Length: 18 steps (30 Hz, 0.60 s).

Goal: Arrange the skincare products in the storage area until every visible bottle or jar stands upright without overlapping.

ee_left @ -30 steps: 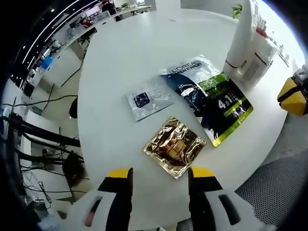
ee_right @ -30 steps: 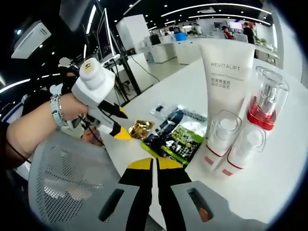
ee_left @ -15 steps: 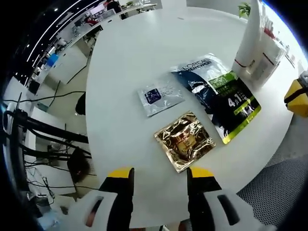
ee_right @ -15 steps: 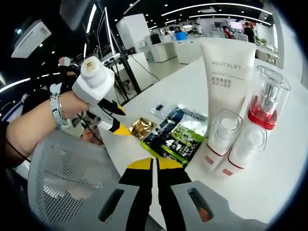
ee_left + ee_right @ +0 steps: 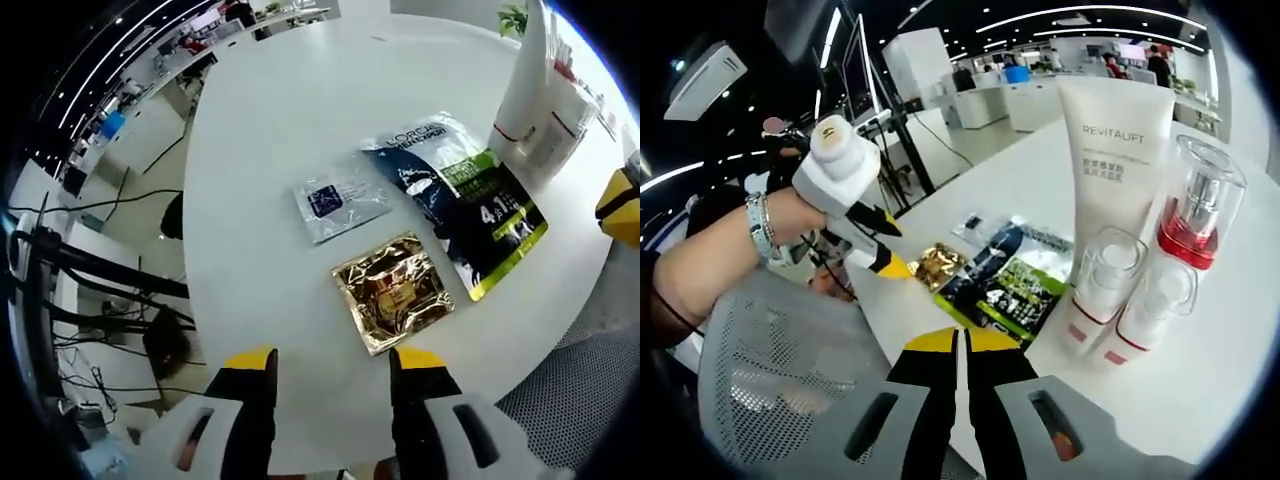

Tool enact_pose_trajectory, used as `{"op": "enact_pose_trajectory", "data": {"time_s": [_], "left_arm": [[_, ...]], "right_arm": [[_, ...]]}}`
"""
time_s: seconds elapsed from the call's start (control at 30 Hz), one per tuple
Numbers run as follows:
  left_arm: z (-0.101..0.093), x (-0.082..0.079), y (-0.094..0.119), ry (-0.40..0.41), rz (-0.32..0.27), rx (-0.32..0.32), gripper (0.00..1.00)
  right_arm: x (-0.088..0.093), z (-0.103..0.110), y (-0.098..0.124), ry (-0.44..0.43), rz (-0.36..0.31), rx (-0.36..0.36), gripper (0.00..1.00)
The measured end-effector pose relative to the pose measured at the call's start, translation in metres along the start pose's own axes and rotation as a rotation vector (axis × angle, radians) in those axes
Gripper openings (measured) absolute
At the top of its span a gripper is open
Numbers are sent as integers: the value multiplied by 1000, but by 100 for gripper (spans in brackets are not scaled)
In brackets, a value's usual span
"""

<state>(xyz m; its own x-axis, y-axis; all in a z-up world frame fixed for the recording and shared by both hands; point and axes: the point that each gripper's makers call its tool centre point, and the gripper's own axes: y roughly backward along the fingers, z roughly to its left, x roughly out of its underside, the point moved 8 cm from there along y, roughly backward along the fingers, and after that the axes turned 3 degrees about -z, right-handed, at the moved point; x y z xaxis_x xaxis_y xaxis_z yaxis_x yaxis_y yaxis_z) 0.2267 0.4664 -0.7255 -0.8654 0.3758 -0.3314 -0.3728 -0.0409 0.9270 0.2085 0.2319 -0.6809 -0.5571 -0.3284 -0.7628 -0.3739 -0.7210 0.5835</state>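
Sachets lie flat: gold sachet now nearer my left tongs, which stay released above the surface (I've eased forward). Right tongs stay clenched, empty. Bottles stand upright beside the tube, apart.

On the white table, a Revitalift tube stands upright behind three pump bottles (one red-collared). Flat sachets lie beside them. The right gripper is closed; the left gripper hovers over the sachets.
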Motion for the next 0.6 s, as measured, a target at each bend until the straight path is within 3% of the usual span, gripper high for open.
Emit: {"op": "enact_pose_trajectory", "data": {"time_s": [0.4,0.6], "left_arm": [[3,3,6,-46,17,-75,48],[3,-6,23,20,-84,-36,49]], "right_arm": [[-5,4,4,5,-14,-33,2],[-7,18,15,-48,26,-222,4]]}}
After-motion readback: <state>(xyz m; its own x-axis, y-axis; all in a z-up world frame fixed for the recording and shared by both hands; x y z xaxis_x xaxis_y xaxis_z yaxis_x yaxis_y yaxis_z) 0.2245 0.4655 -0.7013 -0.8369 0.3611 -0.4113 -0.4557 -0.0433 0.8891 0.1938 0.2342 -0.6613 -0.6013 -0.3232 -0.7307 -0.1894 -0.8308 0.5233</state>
